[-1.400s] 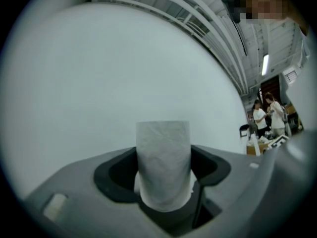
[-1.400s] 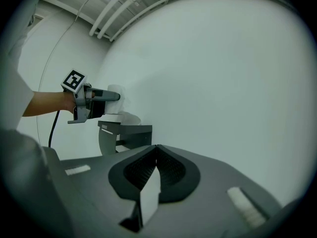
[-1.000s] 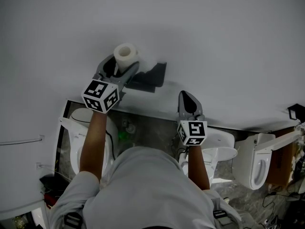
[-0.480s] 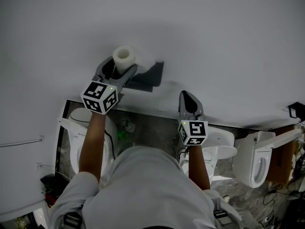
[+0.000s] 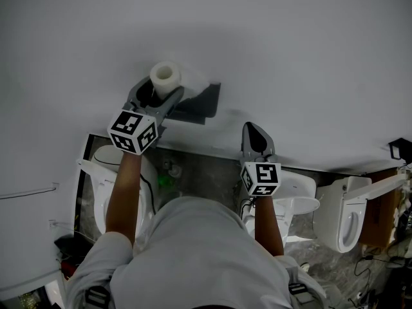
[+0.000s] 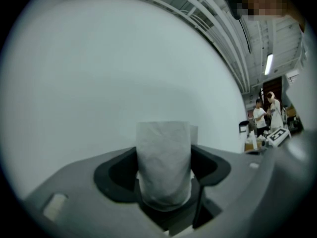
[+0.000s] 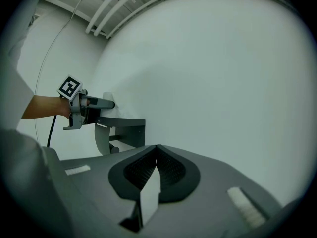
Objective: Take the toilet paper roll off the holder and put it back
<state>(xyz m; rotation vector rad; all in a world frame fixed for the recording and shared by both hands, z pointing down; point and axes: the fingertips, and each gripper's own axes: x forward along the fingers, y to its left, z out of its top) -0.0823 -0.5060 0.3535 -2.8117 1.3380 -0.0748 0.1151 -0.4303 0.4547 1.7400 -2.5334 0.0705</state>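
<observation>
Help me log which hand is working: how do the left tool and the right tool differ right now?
The left tool is shut on the toilet paper roll; the right tool is shut with nothing between its jaws. The left tool is raised beside the dark holder on the wall; the right tool sits lower, to the holder's right, apart from it. Both point at the white wall.

The toilet paper roll (image 5: 167,76) sits between the jaws of the left gripper (image 5: 162,90), just left of the holder (image 5: 201,103), which is fixed to the wall (image 5: 290,56). The right gripper (image 5: 256,136), jaws together on nothing, hangs right of the holder, nearer the wall's bottom edge. Toilets (image 5: 351,219) stand along that edge, below both grippers.
</observation>
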